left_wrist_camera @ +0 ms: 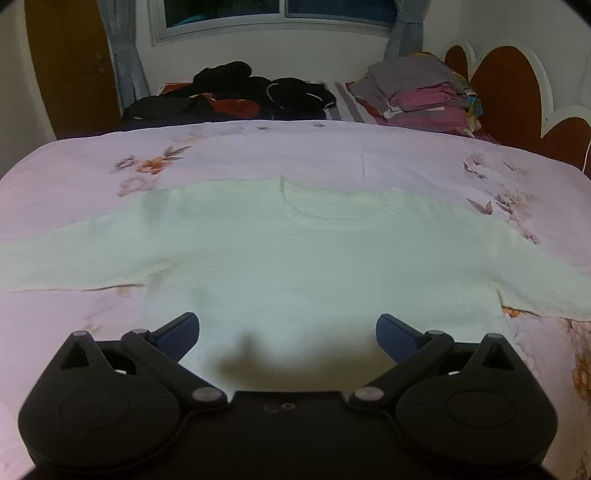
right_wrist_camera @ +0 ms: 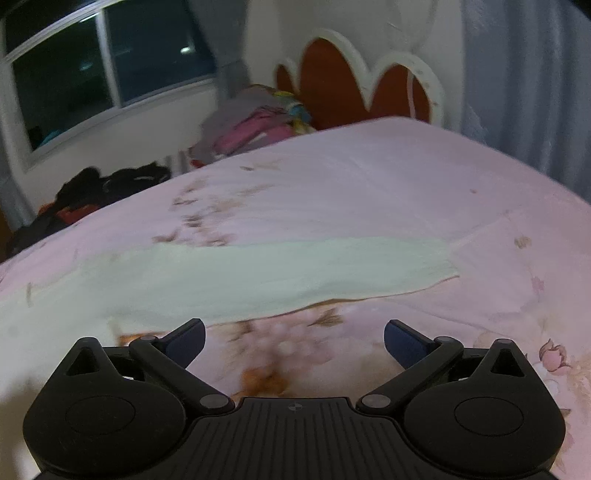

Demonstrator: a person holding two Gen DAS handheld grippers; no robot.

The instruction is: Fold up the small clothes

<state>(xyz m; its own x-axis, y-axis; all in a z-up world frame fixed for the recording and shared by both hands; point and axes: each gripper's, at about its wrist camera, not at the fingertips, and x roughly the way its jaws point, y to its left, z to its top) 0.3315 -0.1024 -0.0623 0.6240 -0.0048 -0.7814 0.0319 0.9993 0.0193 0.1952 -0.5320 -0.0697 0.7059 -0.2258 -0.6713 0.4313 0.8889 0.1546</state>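
A pale green long-sleeved top [left_wrist_camera: 295,266] lies spread flat on the pink floral bedsheet [left_wrist_camera: 258,151], neckline away from me, sleeves out to both sides. My left gripper [left_wrist_camera: 288,332] is open and empty, hovering over the top's lower body near the hem. In the right wrist view the top's right sleeve [right_wrist_camera: 280,273] stretches across the sheet [right_wrist_camera: 369,192]. My right gripper [right_wrist_camera: 294,341] is open and empty, just in front of the sleeve's near edge, over bare sheet.
A heap of dark clothes [left_wrist_camera: 236,96] lies at the far side of the bed. A stack of folded grey and pink clothes [left_wrist_camera: 417,96] sits at the far right by the brown headboard [left_wrist_camera: 509,85]. A window [left_wrist_camera: 277,14] is behind.
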